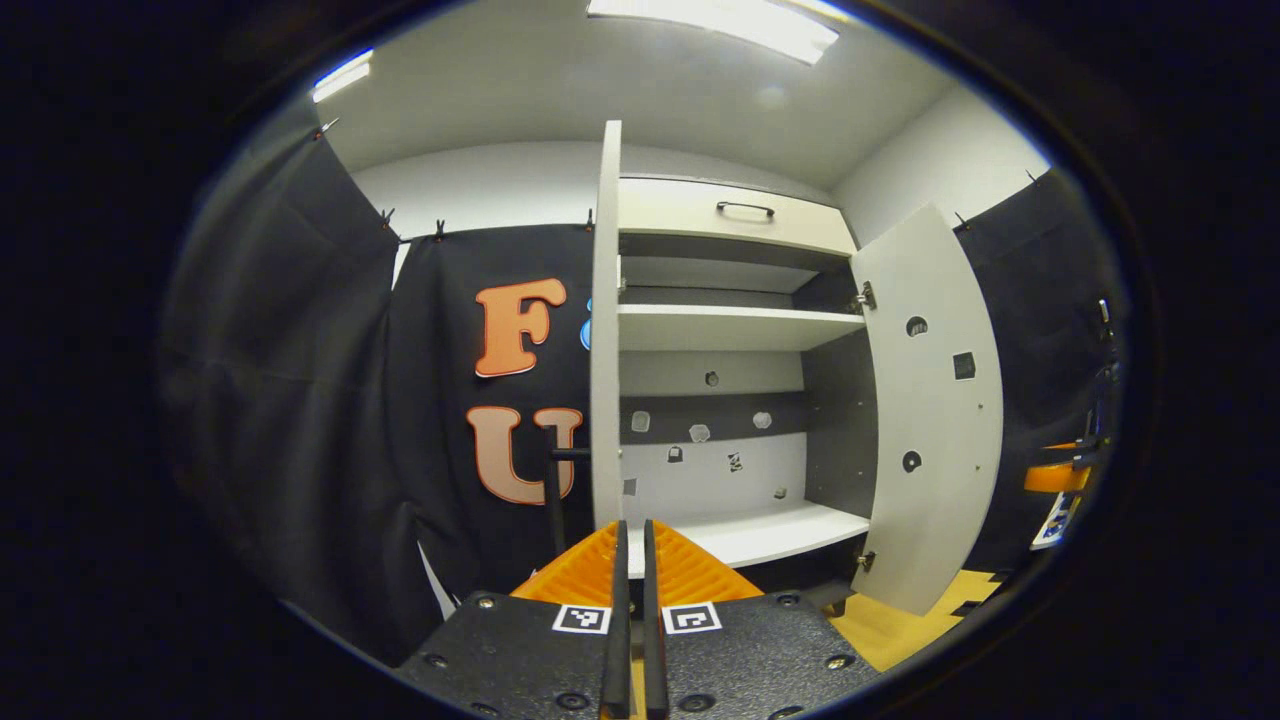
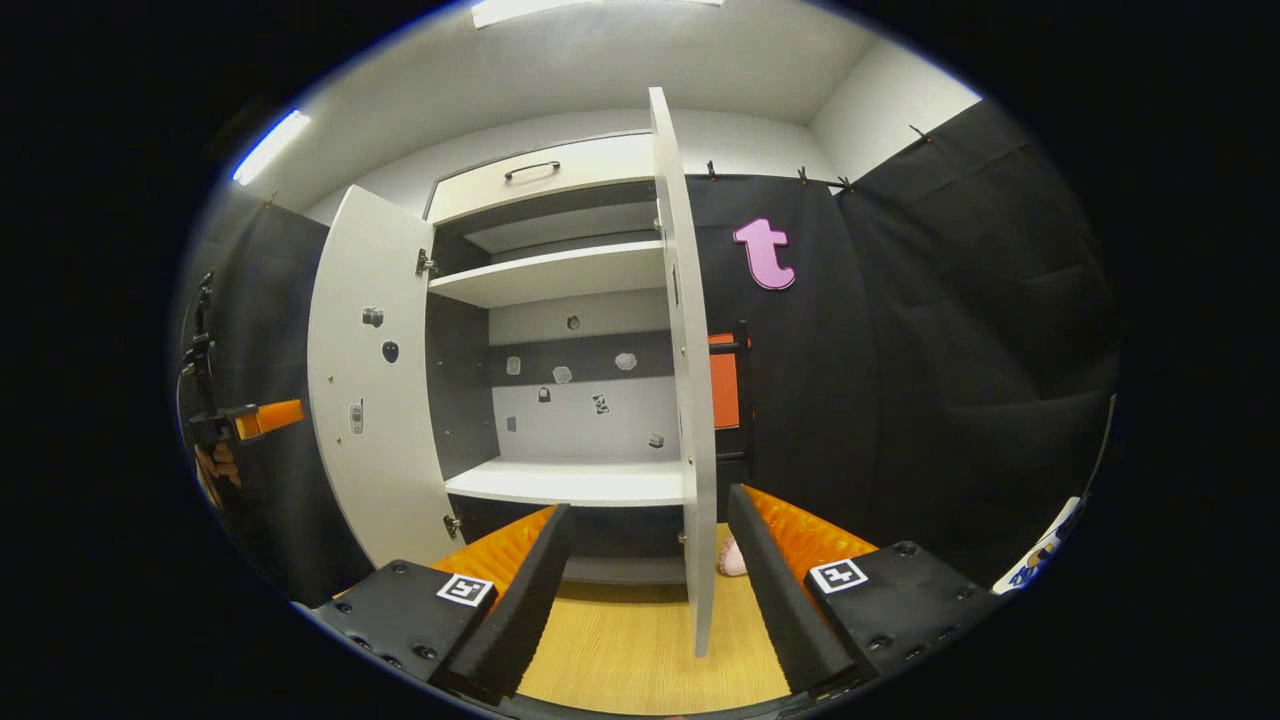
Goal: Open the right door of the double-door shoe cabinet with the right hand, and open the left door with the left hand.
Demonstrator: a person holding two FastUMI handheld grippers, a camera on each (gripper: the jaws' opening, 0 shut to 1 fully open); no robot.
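Both doors of the cabinet point(image 2: 560, 260) stand open, baring its shelves: the left door point(image 1: 604, 330) shows edge-on just ahead of the left tongs point(image 1: 634, 535), and the right door point(image 2: 685, 360) edge-on ahead of the right tongs point(image 2: 648, 520). The left tongs are together, gripping nothing; the right tongs are spread apart, the door's edge between the fingers but untouched.

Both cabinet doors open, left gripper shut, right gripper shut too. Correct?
Not quite. The right gripper is open: in the right gripper view its fingers stand wide apart, with the right door edge between them, untouched. Both doors are open, left door included, and the left gripper is shut in the left gripper view.
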